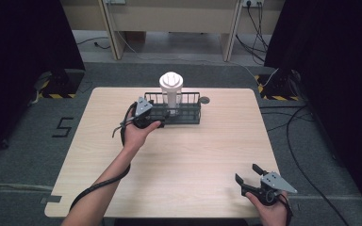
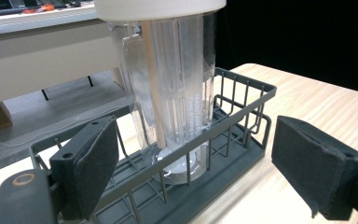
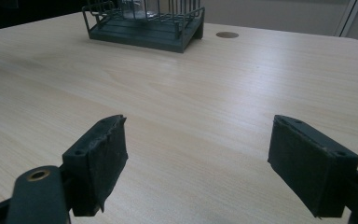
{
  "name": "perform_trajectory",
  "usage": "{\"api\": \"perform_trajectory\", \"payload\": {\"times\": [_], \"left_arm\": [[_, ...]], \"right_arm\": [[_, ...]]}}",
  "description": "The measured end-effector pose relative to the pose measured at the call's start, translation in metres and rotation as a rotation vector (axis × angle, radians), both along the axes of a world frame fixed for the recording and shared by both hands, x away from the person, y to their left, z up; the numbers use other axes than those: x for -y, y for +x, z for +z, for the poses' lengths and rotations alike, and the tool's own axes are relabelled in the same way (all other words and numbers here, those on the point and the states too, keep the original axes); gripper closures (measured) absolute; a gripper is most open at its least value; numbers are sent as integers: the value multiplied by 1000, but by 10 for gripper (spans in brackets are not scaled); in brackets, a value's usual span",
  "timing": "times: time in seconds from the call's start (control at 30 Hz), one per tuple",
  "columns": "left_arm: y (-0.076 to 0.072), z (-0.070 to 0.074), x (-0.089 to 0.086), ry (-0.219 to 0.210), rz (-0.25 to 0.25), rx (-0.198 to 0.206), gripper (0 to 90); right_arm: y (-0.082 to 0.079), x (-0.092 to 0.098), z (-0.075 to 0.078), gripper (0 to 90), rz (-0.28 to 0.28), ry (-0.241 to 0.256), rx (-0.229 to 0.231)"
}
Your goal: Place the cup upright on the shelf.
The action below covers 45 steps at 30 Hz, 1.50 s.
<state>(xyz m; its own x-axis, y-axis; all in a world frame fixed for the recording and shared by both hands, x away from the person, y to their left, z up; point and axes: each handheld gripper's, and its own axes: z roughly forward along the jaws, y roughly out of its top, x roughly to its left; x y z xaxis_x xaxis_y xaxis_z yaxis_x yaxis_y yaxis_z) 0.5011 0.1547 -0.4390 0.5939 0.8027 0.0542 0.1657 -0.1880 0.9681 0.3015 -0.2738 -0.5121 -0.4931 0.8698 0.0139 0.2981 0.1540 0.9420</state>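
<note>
A clear tall jar [image 1: 171, 96] with a white lid [image 1: 171, 80] stands upright inside a dark wire basket [image 1: 190, 115] at the far middle of the table. In the left gripper view the jar [image 2: 170, 88] rises close ahead, with the basket's wire wall [image 2: 233, 112] between it and the jaws. My left gripper [image 1: 156, 117] is at the basket's left front corner, open, jaws wide apart on either side of the basket wall. My right gripper [image 1: 248, 174] rests open near the table's front right edge, holding nothing; in its view the basket [image 3: 144, 25] stands far off.
The light wooden table [image 1: 193, 155] has a round cable hole [image 1: 204, 100] just behind the basket's right end. Desk legs and cables stand on the floor beyond the far edge. Dark curtains flank both sides.
</note>
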Motion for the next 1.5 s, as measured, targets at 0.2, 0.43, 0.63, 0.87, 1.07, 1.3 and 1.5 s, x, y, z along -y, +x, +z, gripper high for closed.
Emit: {"api": "perform_trajectory", "payload": {"times": [0.2,0.43,0.63,0.87,1.07,1.3,1.5], "left_arm": [[-7,-1,-8,2,7,1,144],[-17,-4,-16,9,0,-4,144],[-26,-6,-23,5,-1,-6,144],[-38,-11,-31,6,-7,-17,144],[-52,-15,-39,8,-14,-21,145],[-72,-21,-50,7,-21,-23,145],[-84,-26,-56,12,-27,-30,145]], "right_arm": [[0,0,0,200,-2,-1,0],[0,0,0,200,-2,-2,0],[0,0,0,200,-4,-4,0],[0,0,0,200,-5,-2,0],[0,0,0,200,-6,-4,-1],[0,-1,0,200,-5,-8,1],[0,-1,0,200,-5,-9,0]]}}
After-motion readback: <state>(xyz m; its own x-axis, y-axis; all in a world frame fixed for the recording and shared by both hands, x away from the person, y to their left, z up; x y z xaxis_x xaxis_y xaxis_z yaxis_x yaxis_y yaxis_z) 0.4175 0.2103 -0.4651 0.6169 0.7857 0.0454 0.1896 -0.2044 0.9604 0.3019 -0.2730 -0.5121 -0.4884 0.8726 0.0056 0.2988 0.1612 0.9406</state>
